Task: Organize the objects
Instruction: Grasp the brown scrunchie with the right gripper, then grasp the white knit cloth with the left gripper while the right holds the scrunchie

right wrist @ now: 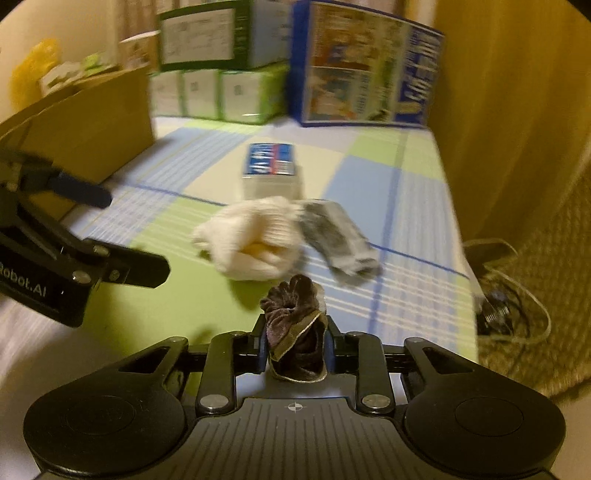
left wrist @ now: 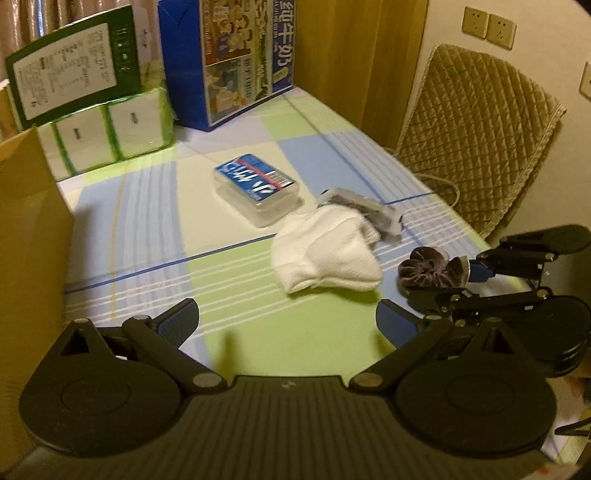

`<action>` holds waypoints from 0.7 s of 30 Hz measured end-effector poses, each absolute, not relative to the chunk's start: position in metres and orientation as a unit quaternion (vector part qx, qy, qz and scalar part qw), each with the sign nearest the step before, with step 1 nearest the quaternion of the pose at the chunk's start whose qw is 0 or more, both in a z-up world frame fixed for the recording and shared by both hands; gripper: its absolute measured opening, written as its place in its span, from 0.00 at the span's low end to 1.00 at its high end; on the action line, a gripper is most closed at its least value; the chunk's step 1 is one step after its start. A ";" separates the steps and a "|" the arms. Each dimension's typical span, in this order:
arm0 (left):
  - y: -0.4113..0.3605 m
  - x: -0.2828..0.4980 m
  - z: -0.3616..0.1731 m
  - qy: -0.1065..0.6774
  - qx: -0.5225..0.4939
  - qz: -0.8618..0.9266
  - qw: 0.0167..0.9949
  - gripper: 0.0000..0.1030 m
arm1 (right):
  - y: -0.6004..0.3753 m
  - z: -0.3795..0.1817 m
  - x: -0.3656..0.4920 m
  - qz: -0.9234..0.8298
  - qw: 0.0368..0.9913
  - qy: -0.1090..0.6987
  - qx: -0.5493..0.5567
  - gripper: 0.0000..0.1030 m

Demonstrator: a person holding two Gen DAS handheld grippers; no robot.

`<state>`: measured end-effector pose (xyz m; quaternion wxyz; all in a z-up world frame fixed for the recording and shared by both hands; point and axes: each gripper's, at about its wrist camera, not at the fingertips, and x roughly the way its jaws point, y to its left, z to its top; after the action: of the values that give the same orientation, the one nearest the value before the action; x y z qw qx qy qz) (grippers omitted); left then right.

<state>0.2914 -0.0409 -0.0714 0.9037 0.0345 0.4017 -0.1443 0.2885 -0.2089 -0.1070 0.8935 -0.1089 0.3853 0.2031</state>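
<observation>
- The right tongs (right wrist: 295, 347) are clamped on a dark velvety scrunchie (right wrist: 295, 314), which bunches up between the two blue pads and sticks out past their tips.
- In the left wrist view the same scrunchie (left wrist: 428, 271) shows at the right edge, pinched in the right tongs (left wrist: 467, 275) just above the checked cloth (left wrist: 258, 325) covering the desk.
- The left tongs (left wrist: 286, 319) stand wide apart with nothing between them, hovering over a green square of the cloth.
- In the right wrist view the left tongs (right wrist: 129, 236) come in from the left side, jaws spread.
- A white sock (left wrist: 325, 258) lies crumpled near the middle of the desk, just left of the scrunchie.
- A grey sock (left wrist: 365, 212) lies touching the white one, partly tucked under its far edge.
- Beyond the socks sits a clear plastic case (left wrist: 256, 192) with a blue label on top, apart from them.
- At the far end of the desk a tall blue carton (left wrist: 236, 59) stands upright beside a wrapped pack of tissues (left wrist: 110, 129); a green-edged box (left wrist: 74, 62) rests tilted on the pack.
- A cardboard box (left wrist: 29, 229) stands along the left side of the desk.
- A chair with a quilted cover (left wrist: 476, 136) stands off the right edge, by a wall with two sockets (left wrist: 489, 27).
- The right wrist view is blurred, so small print there cannot be read.
</observation>
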 end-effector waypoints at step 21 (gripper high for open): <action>-0.078 0.328 -0.089 0.396 0.057 -0.188 0.897 0.31 | -0.226 -0.100 0.295 0.156 0.902 0.400 -0.047 0.24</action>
<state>0.3276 -0.0784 -0.0895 0.8970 0.0573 0.3962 -0.1877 0.2946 -0.2264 -0.0998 0.9019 -0.0473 0.4001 0.1558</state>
